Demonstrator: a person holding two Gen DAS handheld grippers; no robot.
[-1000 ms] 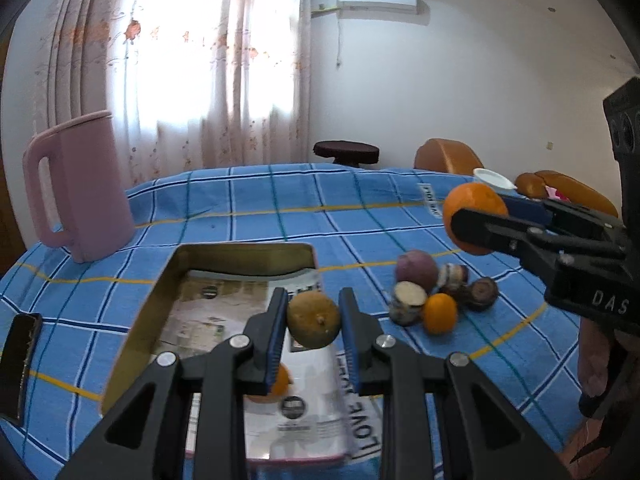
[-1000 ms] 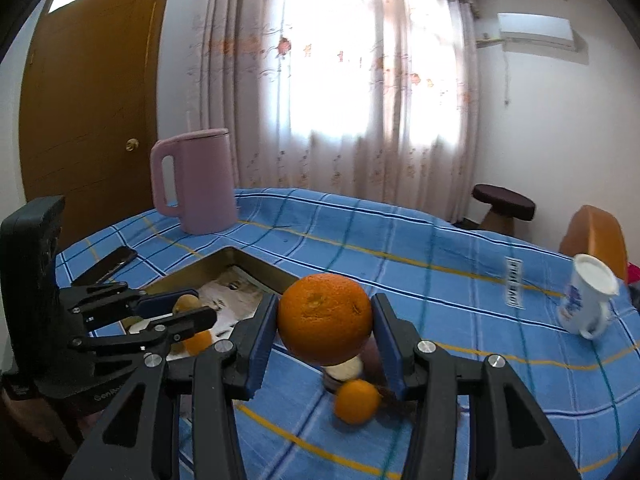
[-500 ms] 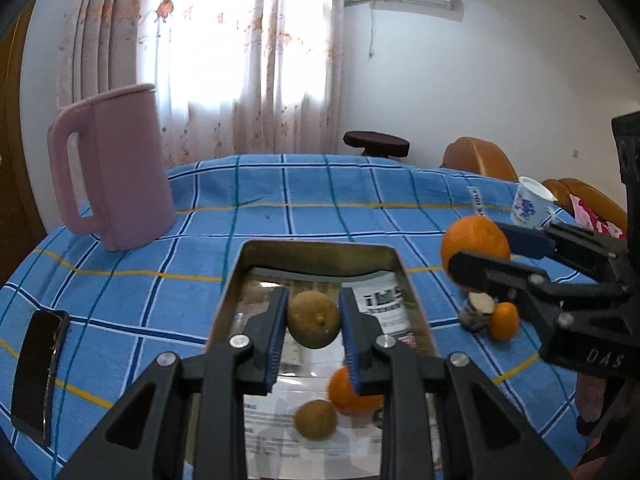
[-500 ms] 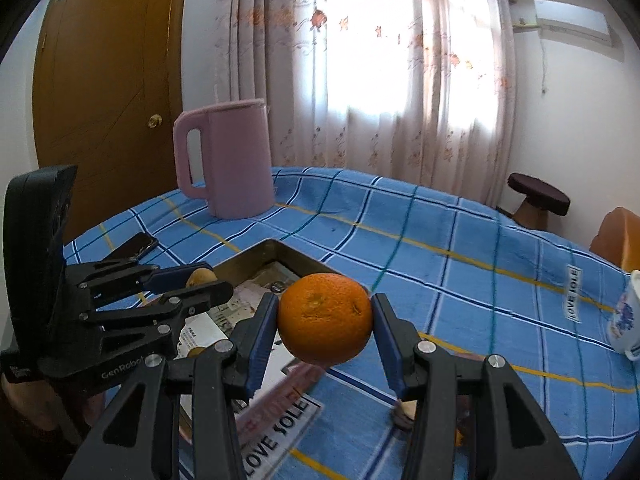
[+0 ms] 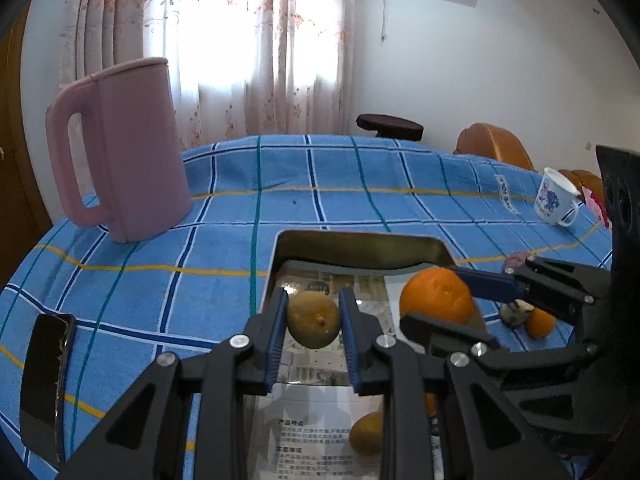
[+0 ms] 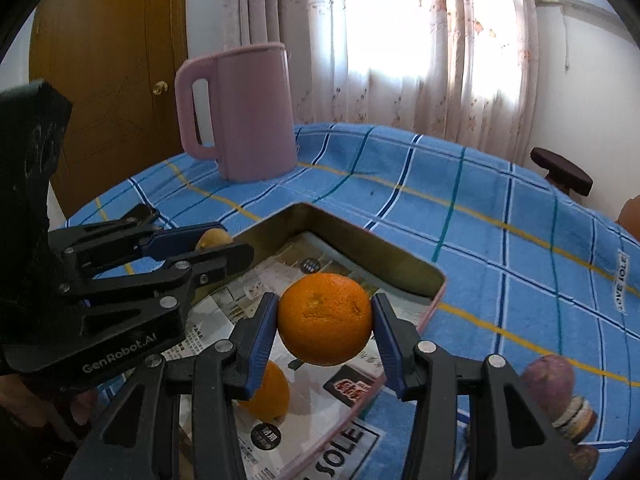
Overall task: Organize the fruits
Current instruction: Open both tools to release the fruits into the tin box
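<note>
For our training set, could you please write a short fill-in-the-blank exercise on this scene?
1. The right gripper holds an ____.
2. The left gripper holds a brownish ____.
3. Both grippers hang over the metal ____, lined with newspaper.
4. The jug on the cloth is ____ in colour.

Answers: orange; fruit; tray; pink

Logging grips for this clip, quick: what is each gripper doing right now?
Left gripper: closed on the brownish-green fruit.
Right gripper: closed on the large orange.
</note>
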